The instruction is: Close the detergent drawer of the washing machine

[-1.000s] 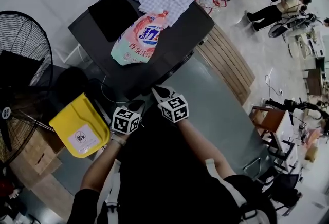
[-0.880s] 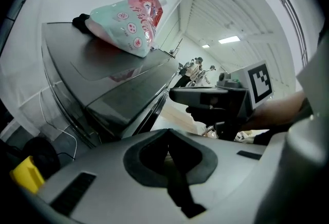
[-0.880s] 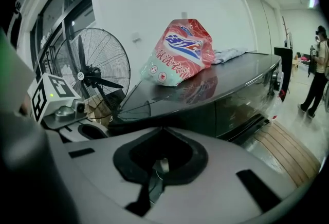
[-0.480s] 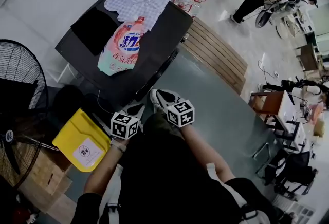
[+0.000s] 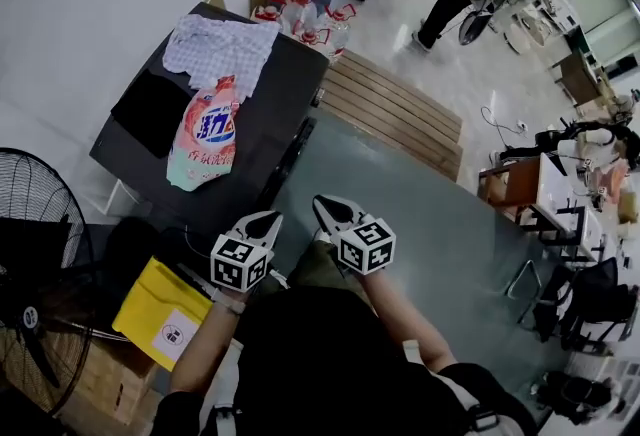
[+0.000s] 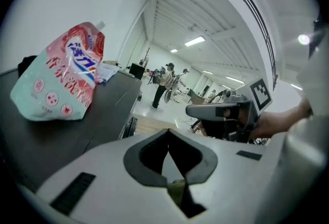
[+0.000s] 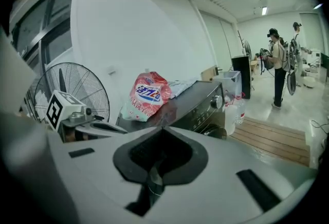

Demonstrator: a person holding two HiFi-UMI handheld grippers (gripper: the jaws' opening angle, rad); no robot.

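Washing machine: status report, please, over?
Left tongs and right tongs shut, empty, short of washing machine. Drawer not discernible. Detergent pouch on top; nothing in between.

Straight ahead of you: dark box-shaped washing machine. On its top, the pink-and-white plastic detergent pouch lies flat. The pale checked cloth sits behind the pouch, the flat black cloth to its left. The wooden slatted platform lies right of the machine. The yellow plastic bin sits at your left, with the black floor fan farther left.

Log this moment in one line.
left hand-held gripper: shut, empty | right hand-held gripper: shut, empty | pink detergent pouch: atop black washing machine
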